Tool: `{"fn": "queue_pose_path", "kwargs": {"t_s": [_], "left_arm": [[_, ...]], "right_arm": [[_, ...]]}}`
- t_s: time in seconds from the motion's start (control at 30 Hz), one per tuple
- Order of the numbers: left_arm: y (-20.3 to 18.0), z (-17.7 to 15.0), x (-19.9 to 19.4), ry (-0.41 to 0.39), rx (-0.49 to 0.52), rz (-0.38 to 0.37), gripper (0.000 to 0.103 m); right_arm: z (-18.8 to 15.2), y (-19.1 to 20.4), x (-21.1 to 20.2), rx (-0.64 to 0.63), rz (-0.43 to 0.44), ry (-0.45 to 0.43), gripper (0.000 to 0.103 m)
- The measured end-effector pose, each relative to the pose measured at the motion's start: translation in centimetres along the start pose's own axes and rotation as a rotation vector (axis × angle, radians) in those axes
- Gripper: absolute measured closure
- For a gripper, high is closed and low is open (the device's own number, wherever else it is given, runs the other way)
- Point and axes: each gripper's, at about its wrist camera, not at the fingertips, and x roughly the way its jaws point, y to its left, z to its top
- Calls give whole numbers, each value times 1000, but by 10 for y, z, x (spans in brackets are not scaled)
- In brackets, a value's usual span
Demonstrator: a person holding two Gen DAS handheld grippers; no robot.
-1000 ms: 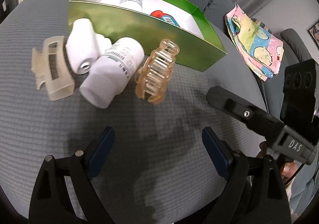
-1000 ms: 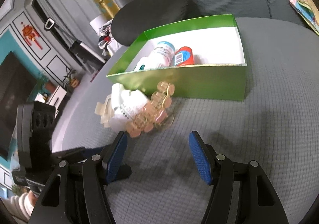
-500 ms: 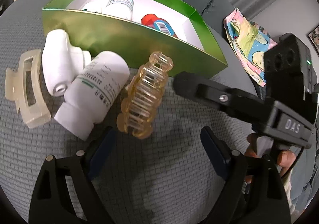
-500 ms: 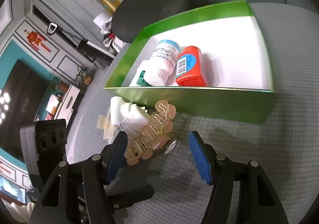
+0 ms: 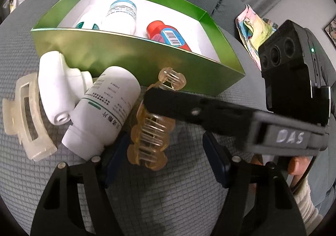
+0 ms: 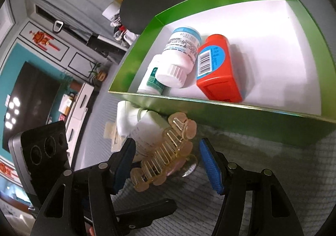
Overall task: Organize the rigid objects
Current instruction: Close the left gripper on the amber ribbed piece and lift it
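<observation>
amber hair claw (image 6: 166,154) lies lengthwise toward the green box (image 6: 241,114); both grippers' fingers (image 6: 209,164) spread around it.

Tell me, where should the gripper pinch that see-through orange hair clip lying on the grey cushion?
Pinch the translucent amber claw hair clip across its narrow width, at mid-length. It lies flat with its long row of teeth running toward the green cardboard box, so its two long sides face outward. The open right gripper already straddles it from above. The large white plastic bottle crowds one side, so come down carefully.
</observation>
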Motion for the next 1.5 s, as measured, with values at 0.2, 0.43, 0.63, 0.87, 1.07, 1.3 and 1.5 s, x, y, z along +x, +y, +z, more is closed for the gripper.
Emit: {"fn": "queue_pose_path", "kwargs": {"t_s": [0.2,0.43,0.63,0.87,1.07,1.3,1.5], "left_arm": [[4,-1,9,28,11,33,60],[5,-7,2,20,27,68,62],[-4,-14,-3,6,84,102,66],[-17,-19,-24,-44,136,116,66],[-27,-23,-45,-93,186,121,66],[-46,-16,-62,-139,227,125,66],[-58,-10,-76,-174,257,131,66]], "right_arm": [[-2,1,0,-14,-33,-2,72],[-9,7,-10,-28,-29,-36,77],[-20,13,-26,-24,-18,-81,77],[-33,26,-50,-33,-14,-148,78],[-39,42,-73,-58,-14,-206,78],[-38,63,-94,-96,-24,-257,78],[-36,79,-110,-127,-28,-295,78]]}}
